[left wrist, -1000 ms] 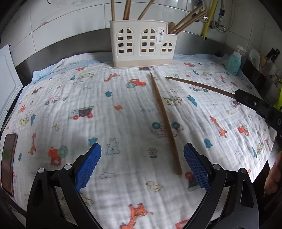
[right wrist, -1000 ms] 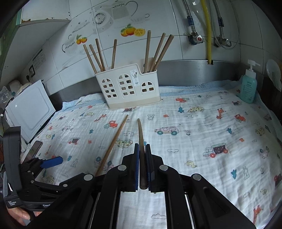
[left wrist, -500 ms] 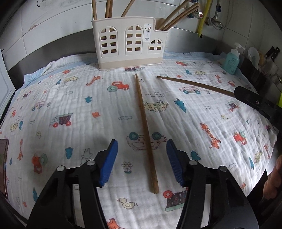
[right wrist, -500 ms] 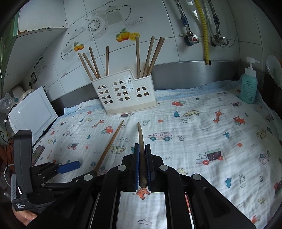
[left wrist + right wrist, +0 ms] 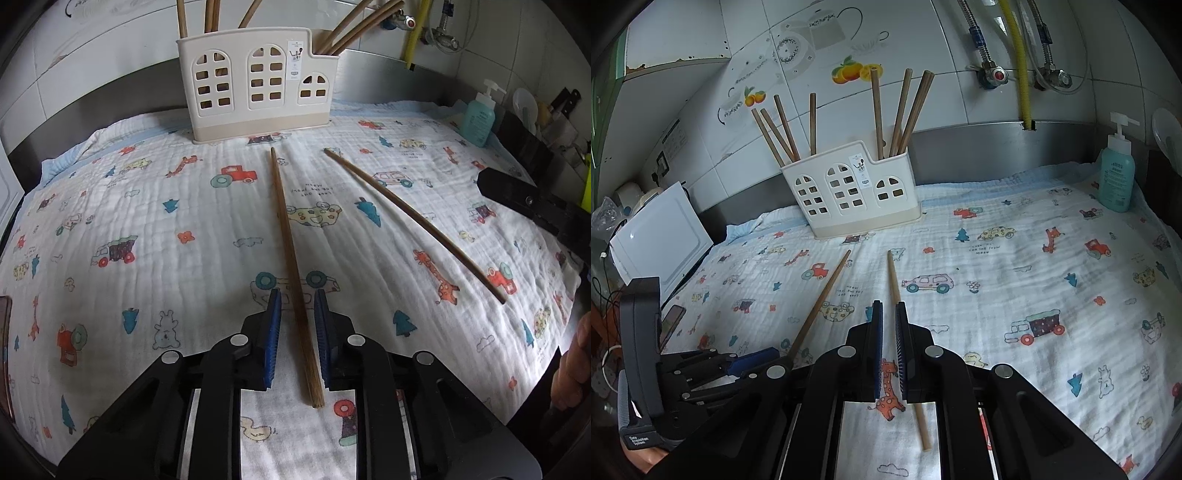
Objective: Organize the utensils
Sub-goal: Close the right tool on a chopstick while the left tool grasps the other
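Covering the whole counter was a white quilted cloth [image 5: 147, 206] printed with cars, trucks, giraffes and small trees, its pale blue border rumpled along the back edge. Behind it ran a steel upstand [image 5: 979, 147], then white wall tiles [image 5: 923, 33] with teapot and orange decals. Braided pipes with valves and a yellow hose [image 5: 1021, 62] hung down the wall at the right. A teal soap bottle [image 5: 1115, 177] stood on the cloth's far right corner. A white panel [image 5: 661, 236] leaned at the far left.

A cream utensil holder [image 5: 255, 81] with arched cut-outs stood upright at the back of the cloth. Wooden chopsticks [image 5: 901, 110] stood in its left and right compartments.

Two more lay flat on the cloth in front of it, well apart.
- The first chopstick [image 5: 288, 236] ran from near the holder back between the blue pads of the left gripper [image 5: 297, 332]. Those jaws were closing, with a slim gap left either side of the wood.
- The second chopstick [image 5: 413, 218] lay angled to the right, its near end free on the cloth.

The right gripper [image 5: 890, 332] was clenched to a narrow slit with nothing in it, and the second chopstick passed beneath its right-hand finger. A hand [image 5: 572, 365] showed at the frame's right edge.
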